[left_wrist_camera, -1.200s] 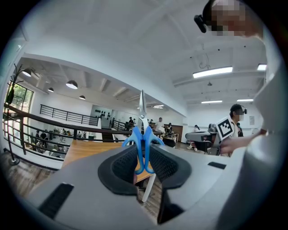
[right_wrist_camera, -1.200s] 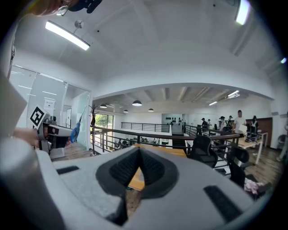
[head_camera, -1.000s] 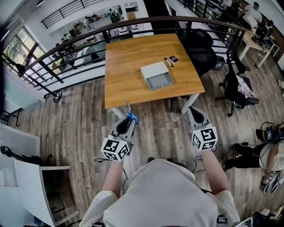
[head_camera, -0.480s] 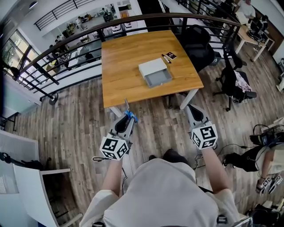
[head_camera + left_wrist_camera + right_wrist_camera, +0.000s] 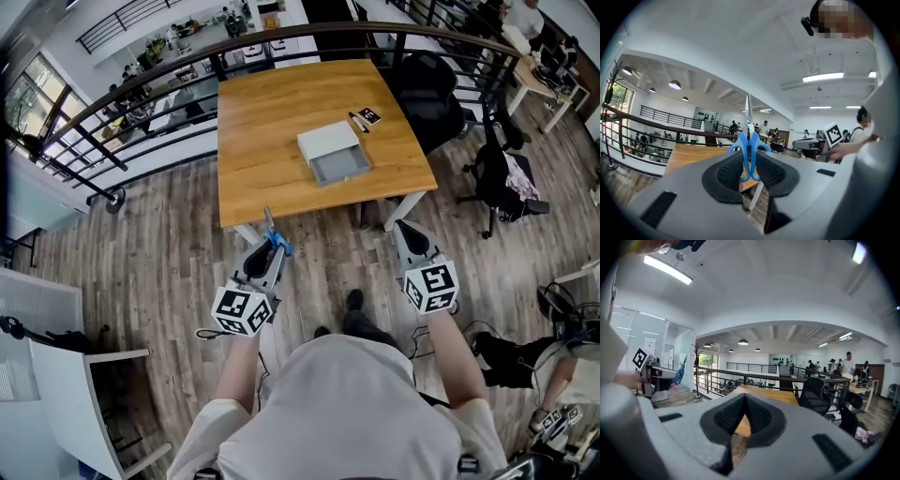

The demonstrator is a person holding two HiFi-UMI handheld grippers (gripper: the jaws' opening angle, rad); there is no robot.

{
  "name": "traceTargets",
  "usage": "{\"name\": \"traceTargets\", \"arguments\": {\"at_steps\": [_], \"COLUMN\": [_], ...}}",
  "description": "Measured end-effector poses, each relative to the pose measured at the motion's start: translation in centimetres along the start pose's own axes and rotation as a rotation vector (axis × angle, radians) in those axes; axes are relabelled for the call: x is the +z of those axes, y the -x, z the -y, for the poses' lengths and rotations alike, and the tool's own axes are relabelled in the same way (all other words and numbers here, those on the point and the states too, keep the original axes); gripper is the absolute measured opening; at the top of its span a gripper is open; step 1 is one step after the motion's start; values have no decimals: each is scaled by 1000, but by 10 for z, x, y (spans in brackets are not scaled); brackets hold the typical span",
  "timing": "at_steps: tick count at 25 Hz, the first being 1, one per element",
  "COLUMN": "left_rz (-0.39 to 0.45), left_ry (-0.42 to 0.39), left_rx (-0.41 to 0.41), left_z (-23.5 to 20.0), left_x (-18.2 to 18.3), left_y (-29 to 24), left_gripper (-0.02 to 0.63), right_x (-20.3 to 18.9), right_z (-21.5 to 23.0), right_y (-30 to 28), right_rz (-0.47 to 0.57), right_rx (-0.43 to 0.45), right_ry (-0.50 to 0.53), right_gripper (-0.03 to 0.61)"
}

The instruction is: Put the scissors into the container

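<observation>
My left gripper (image 5: pixel 268 251) is shut on blue-handled scissors (image 5: pixel 276 242), whose blades point forward toward the table. In the left gripper view the blue handles (image 5: pixel 741 146) sit pinched between the pads and the blade stands upright. The container (image 5: pixel 332 155), a pale box with an open grey tray, rests on the wooden table (image 5: pixel 267 141), well ahead of both grippers. My right gripper (image 5: pixel 411 242) hangs level with the left, jaws shut with nothing between them (image 5: pixel 746 399). The right gripper view also catches the scissors (image 5: pixel 679 373) far left.
A small black card and a pen (image 5: pixel 366 119) lie on the table behind the container. Black office chairs (image 5: pixel 427 94) stand at the table's right side. A dark railing (image 5: pixel 141 98) curves behind the table. Wood flooring lies between me and the table.
Both grippers keep their pose and the scissors stay held. The table has shifted slightly in the head view, and a dark shoe now shows below, between the grippers.
</observation>
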State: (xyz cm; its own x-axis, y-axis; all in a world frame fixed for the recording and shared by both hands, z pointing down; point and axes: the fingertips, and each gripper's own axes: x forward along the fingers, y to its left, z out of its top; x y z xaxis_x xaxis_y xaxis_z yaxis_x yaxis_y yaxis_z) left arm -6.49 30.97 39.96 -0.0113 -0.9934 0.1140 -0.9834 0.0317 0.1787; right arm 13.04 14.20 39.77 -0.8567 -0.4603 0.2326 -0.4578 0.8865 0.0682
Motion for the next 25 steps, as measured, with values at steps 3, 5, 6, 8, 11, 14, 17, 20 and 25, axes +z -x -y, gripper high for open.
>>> {"name": "traceTargets", "arguments": {"at_steps": [3,5,6,8,11,14,17,20,25], "left_rz": [0,6,9,14,18,15,8,5,2], "left_ry": [0,-1,-1,2,7,7,4,4,9], "left_rx": [11,16,19,25,36,48,62,82,110], "left_z": [-2,-4,-5,-9,-14,-18,-21,-23,-22], "left_x": [1,5,8,12,17,17,19,21,22], "left_y": [-19,-33,-40,-56,-80,-104,-132,-157,-189], "left_gripper": [80,80,80,80,80,80,80,80,80], "right_x": [-3,-2,-1,0,3,5,5,4,-1], "right_z": [14,23,28,40,58,78,102,126,159], "right_y": [-17,-29,-36,-50,-70,-90,-110,-127,-148], "right_rz": [-7,-12,-16,-26,-31,-30,-34,-35,-42], "right_rx": [17,30,36,48,62,77,90,104,126], "right_ry": [-1,9,15,20,25,31,32,30,20], "right_gripper": [3,3,3,3,2,2,3,2,3]}}
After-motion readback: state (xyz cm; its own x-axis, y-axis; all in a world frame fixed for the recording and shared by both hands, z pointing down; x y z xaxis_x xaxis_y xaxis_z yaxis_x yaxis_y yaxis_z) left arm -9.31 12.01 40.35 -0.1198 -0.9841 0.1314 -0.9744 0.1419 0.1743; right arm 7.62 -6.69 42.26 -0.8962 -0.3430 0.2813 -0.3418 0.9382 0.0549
